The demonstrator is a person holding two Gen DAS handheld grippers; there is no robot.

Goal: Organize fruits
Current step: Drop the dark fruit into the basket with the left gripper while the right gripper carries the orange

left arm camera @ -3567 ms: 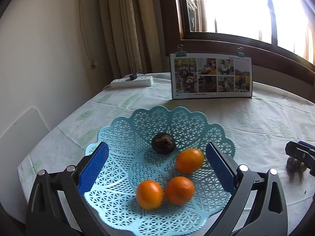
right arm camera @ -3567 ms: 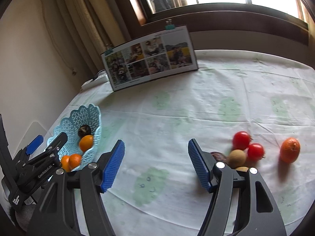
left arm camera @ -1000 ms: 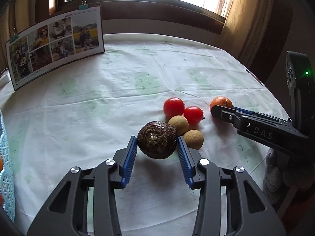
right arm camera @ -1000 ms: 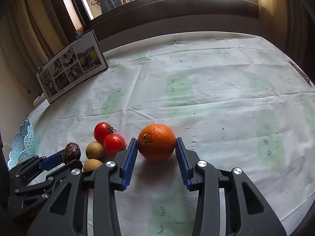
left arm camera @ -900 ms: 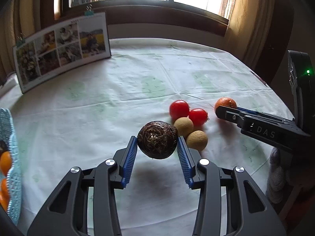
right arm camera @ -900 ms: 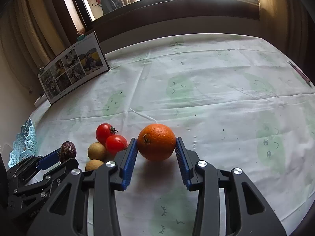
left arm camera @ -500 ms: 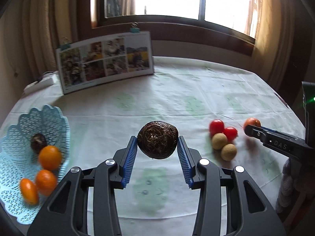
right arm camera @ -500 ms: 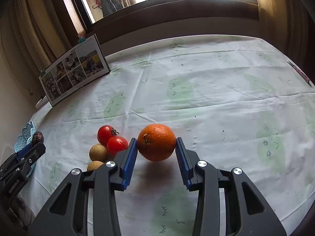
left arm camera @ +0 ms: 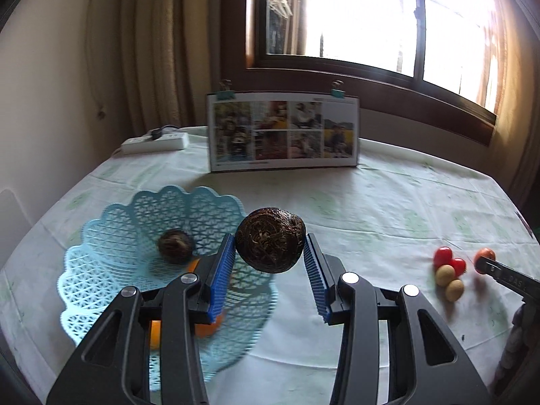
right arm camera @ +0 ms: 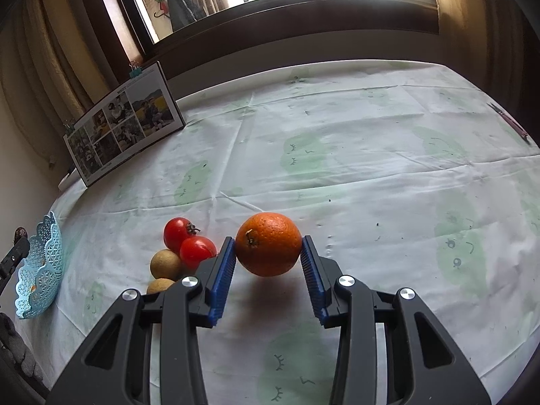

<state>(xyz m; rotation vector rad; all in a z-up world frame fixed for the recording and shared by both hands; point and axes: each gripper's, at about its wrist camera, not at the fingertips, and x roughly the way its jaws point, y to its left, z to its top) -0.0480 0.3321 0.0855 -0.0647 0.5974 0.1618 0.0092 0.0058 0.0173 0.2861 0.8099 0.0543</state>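
A: Left tongs (left arm camera: 270,263) are clamped on the dark rough fruit (left arm camera: 269,239), held over the blue basket (left arm camera: 101,270) rim. Drop it now?

B: I'd centre and lower it first. Right tongs (right arm camera: 267,263) grip the orange (right arm camera: 268,243) above the desk (right arm camera: 371,175)

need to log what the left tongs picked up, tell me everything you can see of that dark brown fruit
The brown fruit is roundish and dark, with a rough skin covered in pale, tangled fibres. It looks whole. The left tongs hold it clear of the table, one blue ribbed pad against each side; nothing else touches it. It hangs by the right edge of the blue basket, where a smaller dark fruit of similar look already lies.
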